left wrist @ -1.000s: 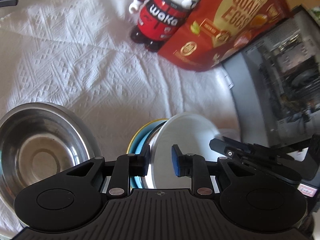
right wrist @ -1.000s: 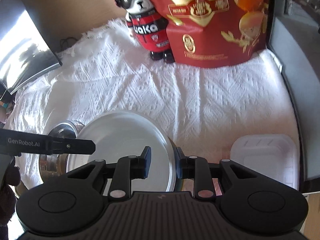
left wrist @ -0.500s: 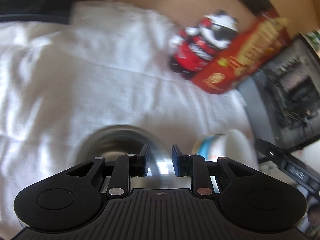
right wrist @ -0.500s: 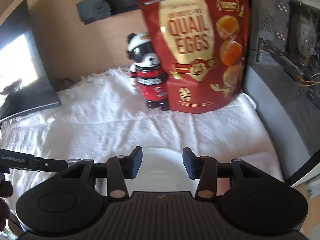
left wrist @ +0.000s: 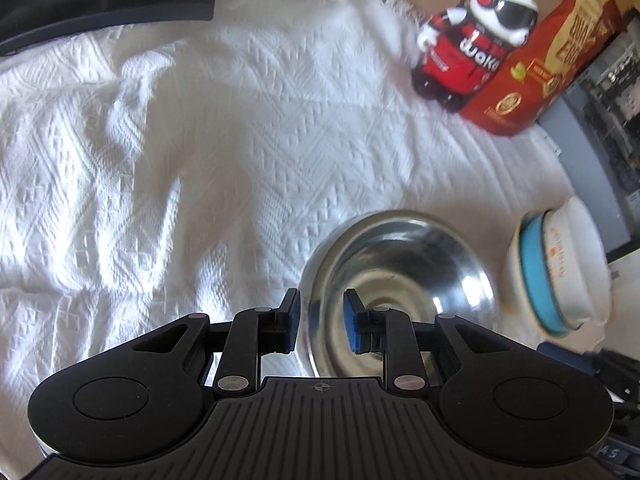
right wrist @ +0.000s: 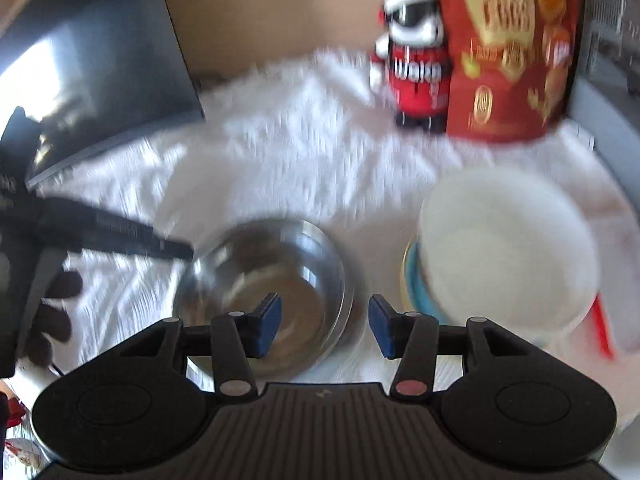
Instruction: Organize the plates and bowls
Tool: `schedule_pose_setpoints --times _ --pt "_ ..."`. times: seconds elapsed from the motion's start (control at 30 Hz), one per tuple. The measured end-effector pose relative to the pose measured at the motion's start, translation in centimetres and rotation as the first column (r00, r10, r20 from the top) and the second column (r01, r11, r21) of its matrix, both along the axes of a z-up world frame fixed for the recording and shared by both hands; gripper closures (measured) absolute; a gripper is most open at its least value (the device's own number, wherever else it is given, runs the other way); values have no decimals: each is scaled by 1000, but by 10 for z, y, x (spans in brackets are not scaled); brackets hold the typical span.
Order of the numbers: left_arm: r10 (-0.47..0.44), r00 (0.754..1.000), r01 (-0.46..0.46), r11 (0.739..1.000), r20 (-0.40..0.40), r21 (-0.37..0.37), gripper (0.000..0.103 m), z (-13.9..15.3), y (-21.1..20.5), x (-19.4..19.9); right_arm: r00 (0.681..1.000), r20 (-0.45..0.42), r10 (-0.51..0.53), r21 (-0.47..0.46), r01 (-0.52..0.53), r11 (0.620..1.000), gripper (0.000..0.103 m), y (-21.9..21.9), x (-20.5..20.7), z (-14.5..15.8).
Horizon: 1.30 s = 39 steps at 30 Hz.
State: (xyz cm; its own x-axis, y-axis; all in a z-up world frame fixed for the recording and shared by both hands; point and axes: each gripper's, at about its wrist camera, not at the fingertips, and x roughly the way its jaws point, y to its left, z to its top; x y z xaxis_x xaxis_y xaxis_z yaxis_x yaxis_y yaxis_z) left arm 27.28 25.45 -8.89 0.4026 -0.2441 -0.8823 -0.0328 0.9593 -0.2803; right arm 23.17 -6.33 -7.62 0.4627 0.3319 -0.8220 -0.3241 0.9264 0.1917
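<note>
**A:** The steel bowl point(left wrist: 400, 280) sits at the lower centre of the left wrist view, on the white woven cloth point(left wrist: 200, 140). Its near rim runs between the pads of the left gripper point(left wrist: 319, 322), which stand a little apart. Blur along the rim makes it impossible to tell whether they pinch the metal or only straddle it.

**B:** What does the step in hand seem to call for?

**A:** It looks like a grip on the bowl's rim so the bowl can go onto the stack at the right. That stack is a white dish point(left wrist: 576, 256) resting in a blue bowl point(left wrist: 540, 280), and it looks tilted. One pad should sit inside the wall and one outside, seated deep before any lift. Polished steel is slick and thin-lipped, so a shallow pinch would likely let it swing or slip.

**B:** And in the right wrist view?

**A:** At the left edge the left gripper's black finger reaches toward the bowl's far rim, with a dark-gloved hand point(right wrist: 52, 316) below it. The bowl lies at lower centre and the white dish at the right. The right gripper point(right wrist: 324, 326) is spreading its jaws with nothing between the blue pads. It hangs over the bare cloth between the two dishes.

**B:** And the materials?

**A:** The bowl is mirror-bright, round and deep, with a flat base. The cloth is soft, rumpled and diamond-patterned, so it could drag under a sliding bowl. The dish is smooth, matte and wide.
</note>
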Motion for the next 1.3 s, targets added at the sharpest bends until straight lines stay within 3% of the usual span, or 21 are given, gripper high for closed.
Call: schedule_pose_setpoints --times 0.13,0.5,0.67,0.8,0.97,1.3 --pt "-30 999 31 998 -9 62 77 -9 -3 5 991 -119 -66 -6 66 998 55 5 1 -31" --pt "-20 996 18 1000 -84 -22 74 -46 -5 24 959 -230 -167 23 177 984 55 11 12 -78" --pt "-11 994 5 998 -106 -63 72 -56 -3 23 939 -323 -118 94 155 983 57 17 16 -95" --pt "-10 993 -2 995 -119 -104 72 -59 2 27 946 -309 -98 55 121 991 57 27 14 -96" --pt "-13 997 8 997 -71 -72 68 -57 -6 37 946 -308 -103 71 130 989 57 27 17 -94" --pt "26 993 -36 995 -115 -88 70 -57 -4 42 947 -308 -91 81 122 989 54 21 24 -98"
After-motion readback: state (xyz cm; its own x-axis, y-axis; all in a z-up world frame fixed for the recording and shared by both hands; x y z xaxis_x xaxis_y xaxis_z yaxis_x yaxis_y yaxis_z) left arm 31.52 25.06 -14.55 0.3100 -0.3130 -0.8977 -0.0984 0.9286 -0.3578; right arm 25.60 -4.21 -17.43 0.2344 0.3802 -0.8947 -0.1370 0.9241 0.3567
